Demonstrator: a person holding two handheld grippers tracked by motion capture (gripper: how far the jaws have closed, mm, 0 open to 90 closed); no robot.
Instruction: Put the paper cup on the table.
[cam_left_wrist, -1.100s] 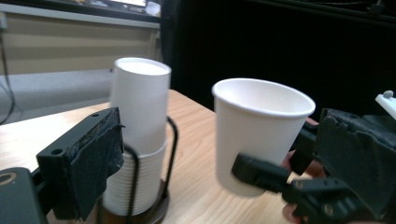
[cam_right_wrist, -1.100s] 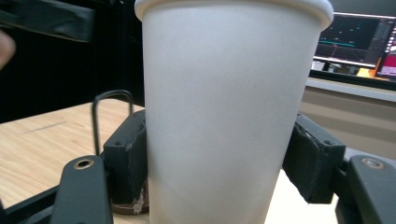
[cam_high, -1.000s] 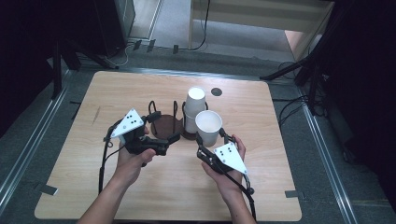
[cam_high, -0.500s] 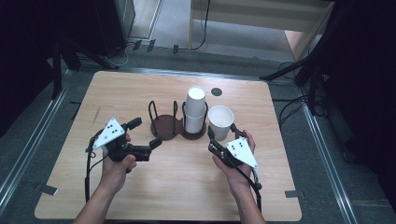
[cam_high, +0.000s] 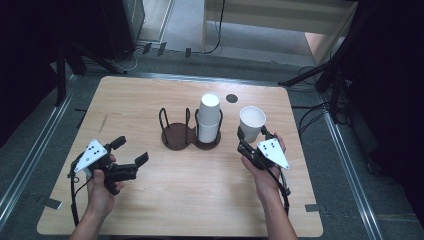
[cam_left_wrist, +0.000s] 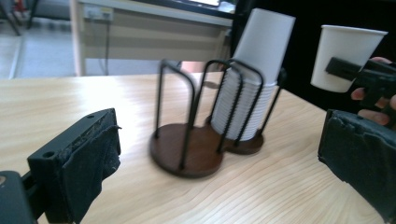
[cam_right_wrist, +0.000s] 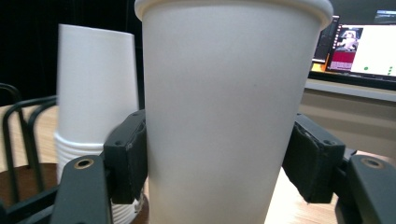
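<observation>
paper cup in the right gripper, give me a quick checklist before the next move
1. Grip on the paper cup: ok, the right gripper has both jaws pressed on its sides.
2. Cup upright, mouth up: ok in the high view.
3. Cup free of the table: ok, the left gripper view shows it held in the air.
4. Cup clear of the cup stack: ok, a gap shows between them.
5. Left gripper out of the way: ok, open and empty, well to the left of the wire holder.
6. Holder's left bay free: ok, nothing stands in it.
</observation>
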